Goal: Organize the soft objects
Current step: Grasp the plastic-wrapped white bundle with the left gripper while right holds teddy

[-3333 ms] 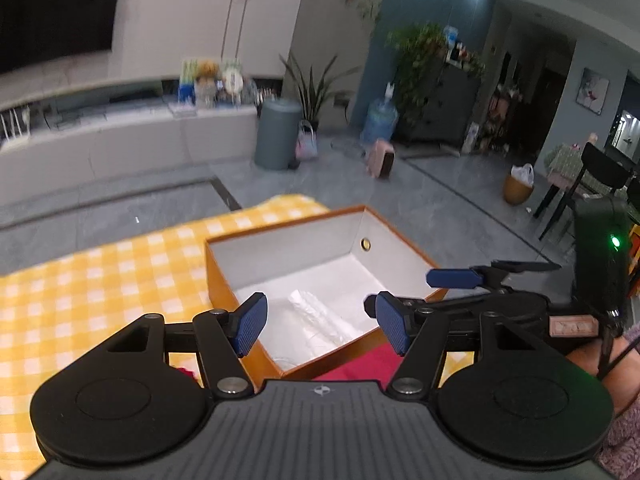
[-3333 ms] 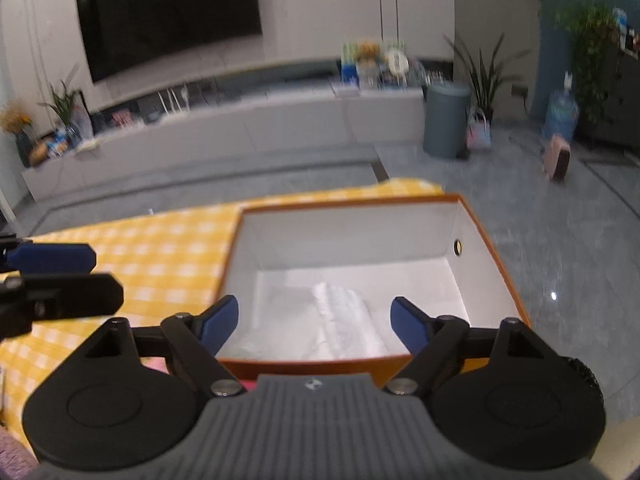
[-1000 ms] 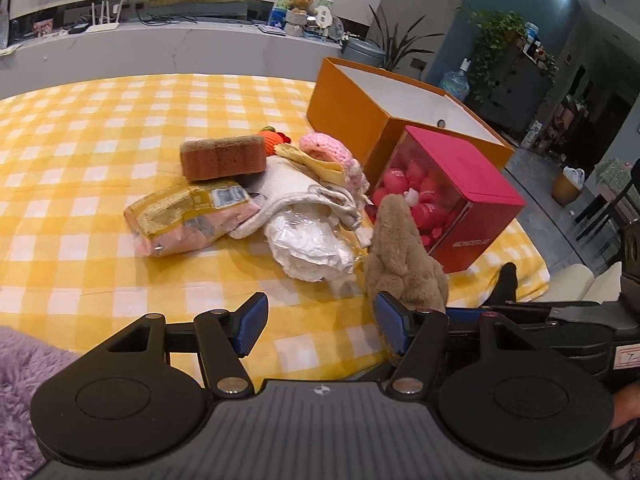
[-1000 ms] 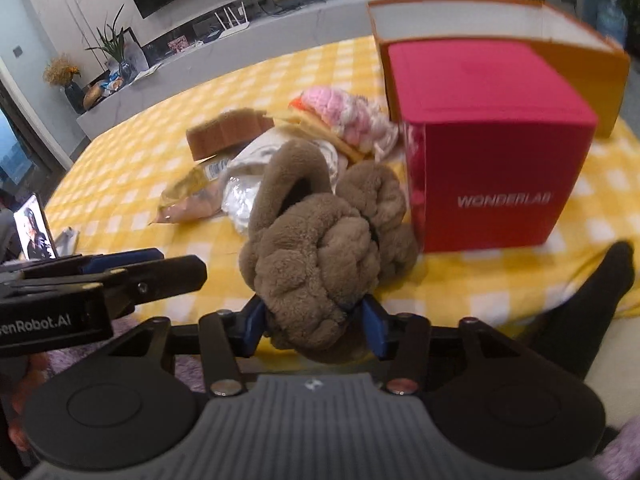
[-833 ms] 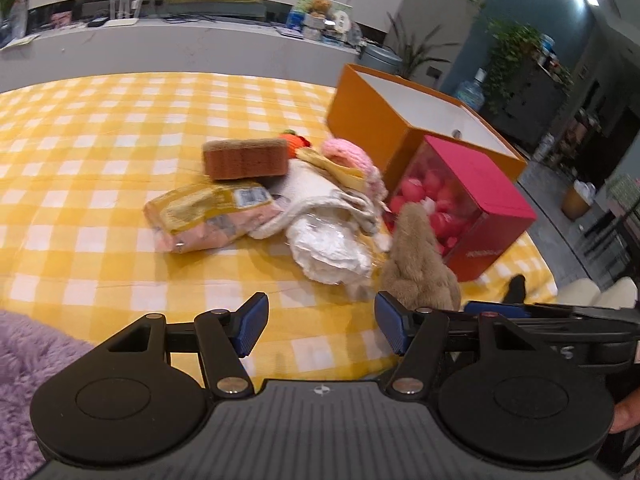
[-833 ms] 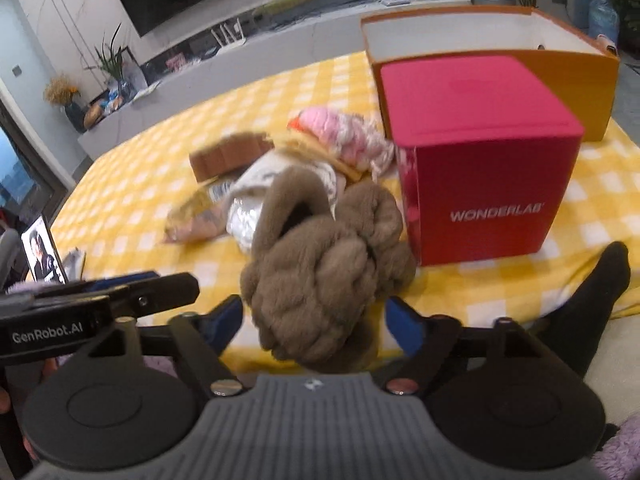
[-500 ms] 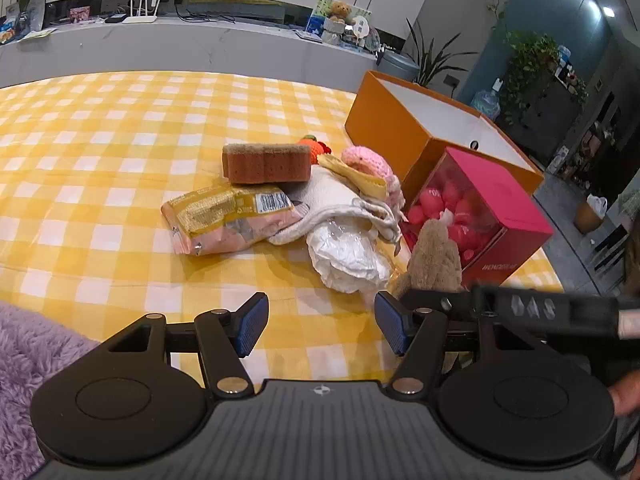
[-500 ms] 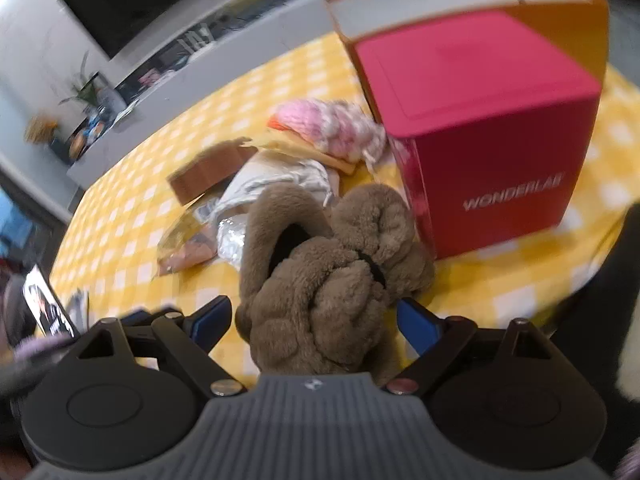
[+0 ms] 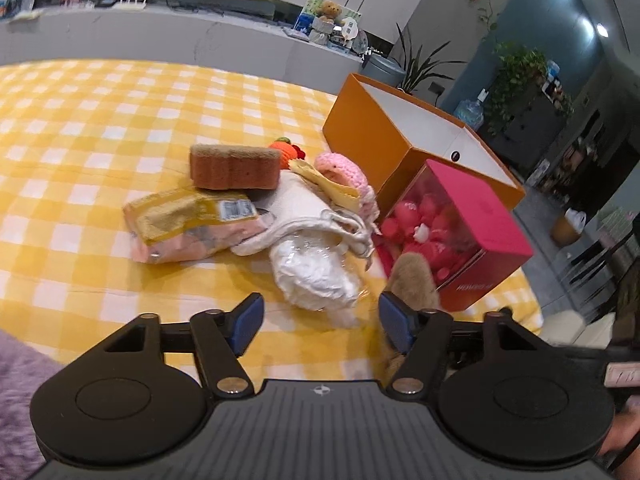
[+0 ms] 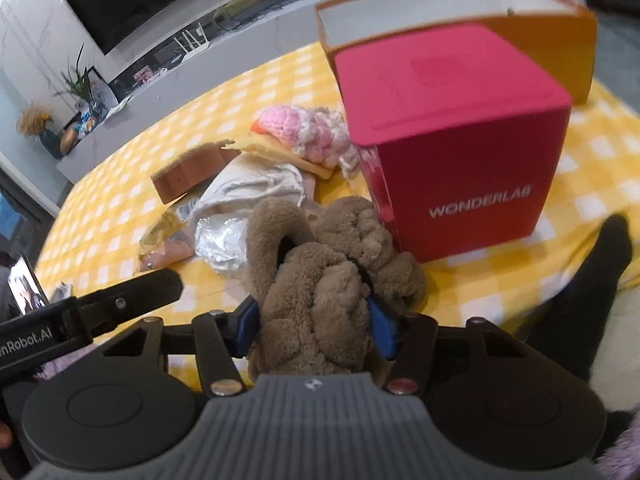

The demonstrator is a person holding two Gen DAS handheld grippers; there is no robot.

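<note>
Right tongs [image 10: 316,326]: I'm clamped on the brown plush [image 10: 320,280], low over the near table edge.
Left tongs [image 9: 320,322]: spread wide, holding nothing, beside my right.
Box [image 9: 404,148]: orange, open-topped, dead ahead past the pink carton [image 10: 452,136]; my right is the nearer.
Plush axis: runs away from me, toward the box.
Count: one plush, one sponge [image 9: 234,166], one snack bag [image 9: 188,224], one box.
</note>
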